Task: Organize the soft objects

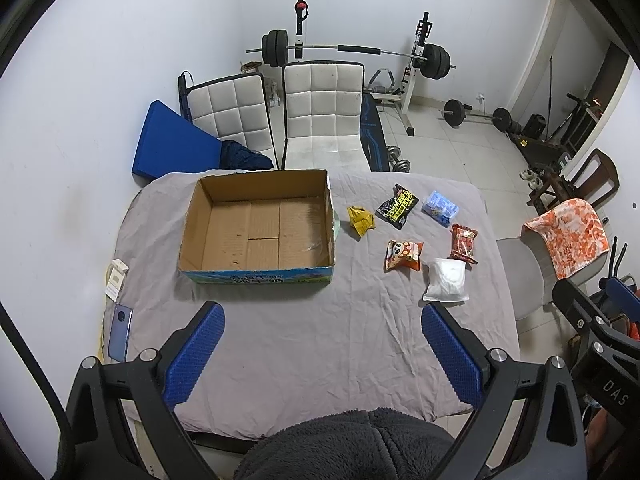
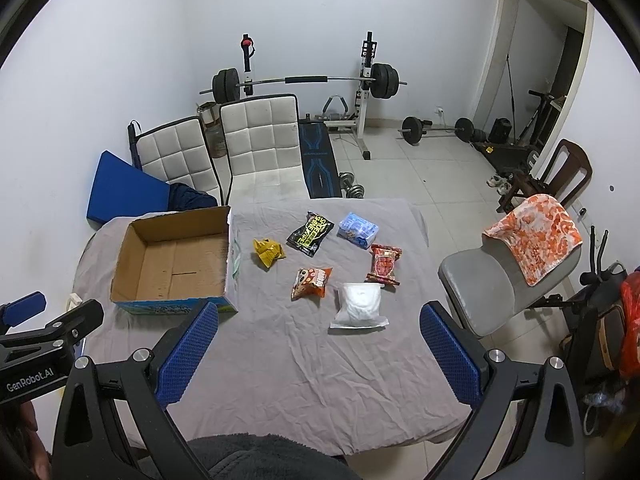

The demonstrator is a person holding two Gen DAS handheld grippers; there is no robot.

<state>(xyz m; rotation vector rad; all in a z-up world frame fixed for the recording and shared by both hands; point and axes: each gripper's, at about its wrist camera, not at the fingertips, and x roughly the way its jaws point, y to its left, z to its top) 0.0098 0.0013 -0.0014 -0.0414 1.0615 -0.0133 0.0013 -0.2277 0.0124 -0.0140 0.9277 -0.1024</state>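
Right now you are holding your left gripper [image 1: 322, 350] above the near cloth [image 1: 304, 336], jaws spread wide and gripping nothing. Left on the table, the box [image 1: 256, 232] is sitting open. Six packets are lying to its right: yellow [image 1: 361, 220], black [image 1: 397, 206], blue [image 1: 440, 208], orange [image 1: 404, 256], red [image 1: 464, 244], white [image 1: 446, 282]. Your right gripper [image 2: 320, 344] is hovering likewise, jaws apart, empty.

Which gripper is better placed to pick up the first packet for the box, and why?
Probably the right gripper: it is open and the white packet lies just ahead of it. The left gripper faces the cardboard box.
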